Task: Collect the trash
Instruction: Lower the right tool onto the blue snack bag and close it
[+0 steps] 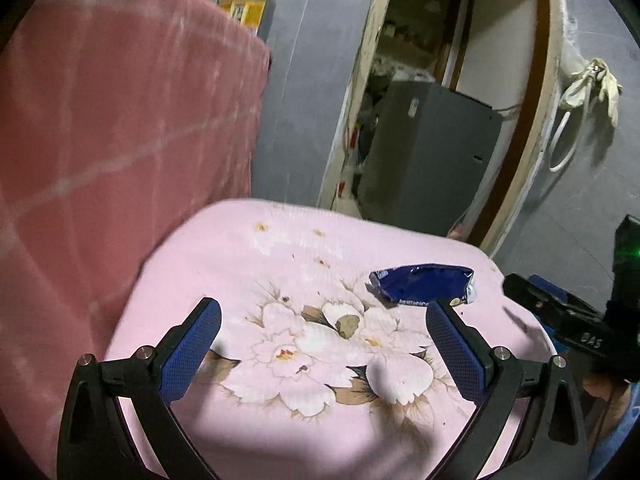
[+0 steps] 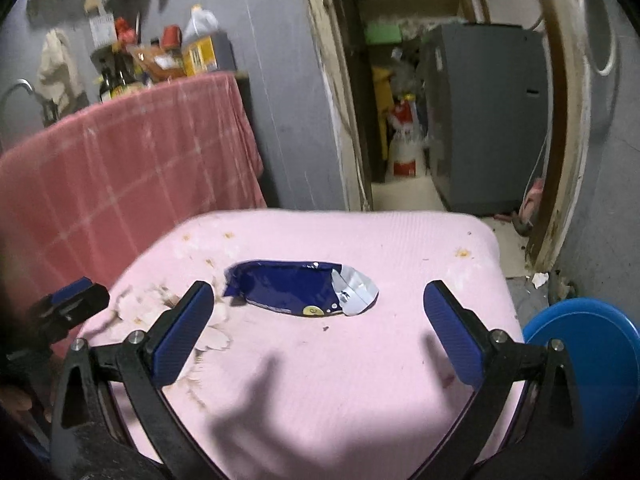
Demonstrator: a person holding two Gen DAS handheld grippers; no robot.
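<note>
On your far left hangs a red checked cloth [image 2: 128, 160] draped over a counter, with bottles [image 2: 120, 76] and a yellow-labelled jug [image 2: 200, 48] standing on top. Your left gripper [image 1: 320, 336] hovers over the pink flowered cushion [image 1: 280, 248], its jaws spread wide with nothing between them; below it lies the printed flower pattern [image 1: 320, 352]. The trash, a crumpled dark blue wrapper [image 2: 296, 290] with a silver torn end, lies flat on the cushion, just beyond the tip of your left gripper's right finger and ahead of your right gripper [image 2: 318, 318], nearer its left finger. Your right gripper's jaws are also wide apart and hold nothing, apart from the wrapper. Small crumbs [image 2: 462, 253] dot the cushion. Behind stands a doorway with a grey appliance [image 2: 488, 120] inside. At your far right, beside the cushion, sits a blue bin [image 2: 588, 364].
</note>
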